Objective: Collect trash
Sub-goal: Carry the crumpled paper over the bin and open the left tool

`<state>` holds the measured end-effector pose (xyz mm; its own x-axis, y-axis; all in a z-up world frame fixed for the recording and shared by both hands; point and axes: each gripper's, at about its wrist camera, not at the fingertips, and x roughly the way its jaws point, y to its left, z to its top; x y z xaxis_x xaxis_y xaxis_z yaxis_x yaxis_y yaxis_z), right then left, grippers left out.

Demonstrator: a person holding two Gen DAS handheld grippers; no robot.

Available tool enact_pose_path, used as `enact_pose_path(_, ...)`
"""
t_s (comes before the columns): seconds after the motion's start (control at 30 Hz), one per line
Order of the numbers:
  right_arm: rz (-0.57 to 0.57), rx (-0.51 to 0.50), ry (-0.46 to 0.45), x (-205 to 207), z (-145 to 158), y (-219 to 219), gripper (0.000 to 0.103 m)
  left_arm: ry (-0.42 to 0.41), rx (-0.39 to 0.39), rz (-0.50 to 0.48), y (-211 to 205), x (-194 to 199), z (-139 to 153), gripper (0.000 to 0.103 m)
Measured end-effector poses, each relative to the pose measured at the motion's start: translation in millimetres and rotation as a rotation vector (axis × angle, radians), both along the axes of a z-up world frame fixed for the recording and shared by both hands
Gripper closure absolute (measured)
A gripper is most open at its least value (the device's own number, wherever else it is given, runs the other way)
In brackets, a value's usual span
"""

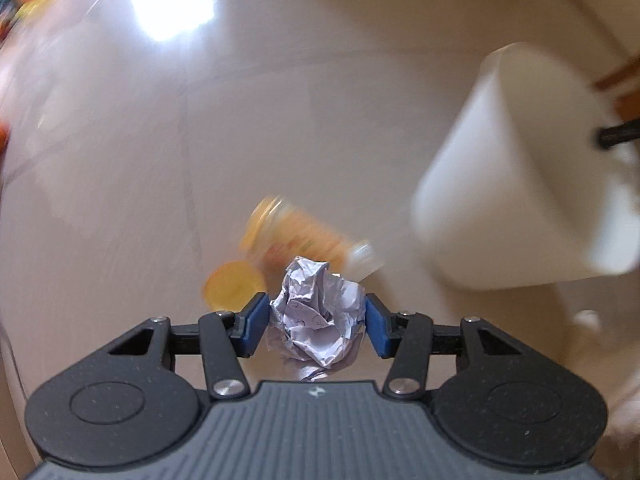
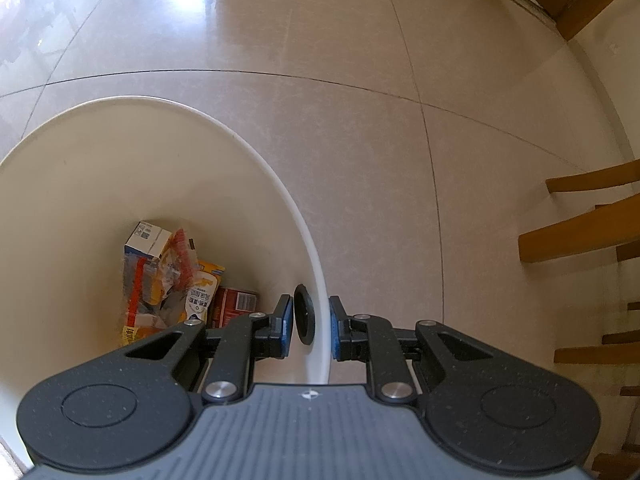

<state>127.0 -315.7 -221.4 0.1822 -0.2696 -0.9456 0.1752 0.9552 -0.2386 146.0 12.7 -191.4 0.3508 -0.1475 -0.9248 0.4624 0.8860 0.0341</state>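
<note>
The left fingers [image 1: 264,326] pinch a crumpled paper ball [image 1: 318,314] above the floor; the white bin [image 1: 516,168], its rim clamped by the right gripper [image 2: 310,328], lies to the upper right.

A crumpled paper ball [image 1: 318,314] sits before a bottle [image 1: 298,236]; the bin [image 1: 520,168] stands right.

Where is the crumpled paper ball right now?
In the left wrist view, the crumpled paper ball sits clamped in the left gripper, above the blurred orange bottle on the floor.
</note>
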Motion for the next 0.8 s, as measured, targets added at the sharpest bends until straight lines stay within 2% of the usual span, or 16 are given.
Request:
enact_pose_path(0.13,0.0,0.0,0.001,1,1,-1,0.082,-0.048,-0.07,-0.115,-47,-9,46,0.052)
enact_pose_path(0.23,-0.002,0.002,0.001,1,2,-1,0.082,-0.074,-0.106,-0.192,-85,-13,68,0.052)
enact_pose_path(0.4,-0.005,0.007,0.0,1,2,-2,0.082,-0.086,-0.162,-0.282,-139,-20,76,0.05)
enact_pose_path(0.43,-0.004,0.007,0.0,1,2,-2,0.082,-0.091,-0.172,-0.298,-146,-22,75,0.044)
enact_pose_path(0.47,-0.004,0.006,0.0,1,2,-2,0.081,-0.094,-0.177,-0.321,-154,-23,72,0.028)
enact_pose_path(0.53,-0.005,0.009,0.0,1,2,-2,0.081,-0.112,-0.159,-0.33,-164,-27,71,0.009)
enact_pose_path(0.6,-0.004,0.012,-0.001,1,2,-3,0.081,-0.128,-0.159,-0.336,-165,-31,70,0.009)
enact_pose_path(0.8,-0.011,0.021,-0.002,1,2,-3,0.081,-0.085,-0.152,-0.311,-166,-27,66,0.008)
